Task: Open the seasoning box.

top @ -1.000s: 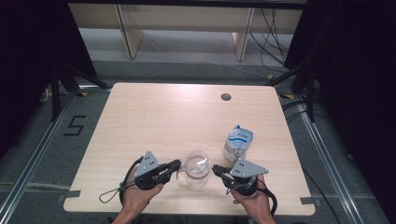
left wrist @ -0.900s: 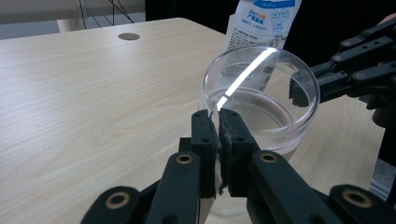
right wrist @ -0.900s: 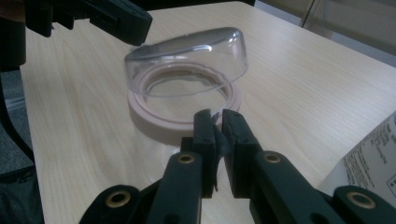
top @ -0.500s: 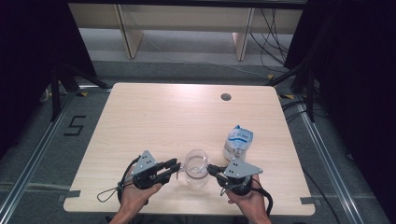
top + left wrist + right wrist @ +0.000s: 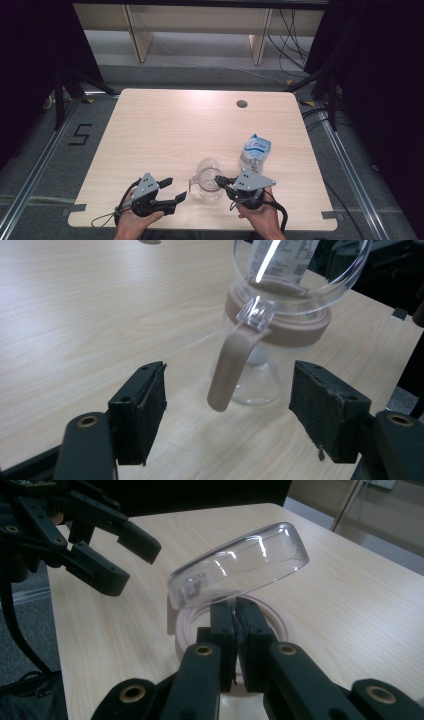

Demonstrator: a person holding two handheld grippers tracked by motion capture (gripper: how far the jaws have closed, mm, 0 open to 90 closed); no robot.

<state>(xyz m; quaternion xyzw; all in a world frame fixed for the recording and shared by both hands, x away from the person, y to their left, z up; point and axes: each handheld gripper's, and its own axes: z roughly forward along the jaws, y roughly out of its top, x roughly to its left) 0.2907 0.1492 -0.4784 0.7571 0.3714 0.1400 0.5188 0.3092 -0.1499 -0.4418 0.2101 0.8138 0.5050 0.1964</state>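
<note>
Fingers of my right gripper [image 5: 234,617] pinch the jug's [image 5: 208,181] clear lid [image 5: 239,565] half open near the table's [image 5: 165,130] front edge, while my left gripper [image 5: 240,412] gapes around its handle [image 5: 231,365], not yet gripping.

jug [image 5: 260,360]: clear, beige handle | bottle [image 5: 254,152]: white-blue label | table [image 5: 175,130]: light woodgrain
</note>
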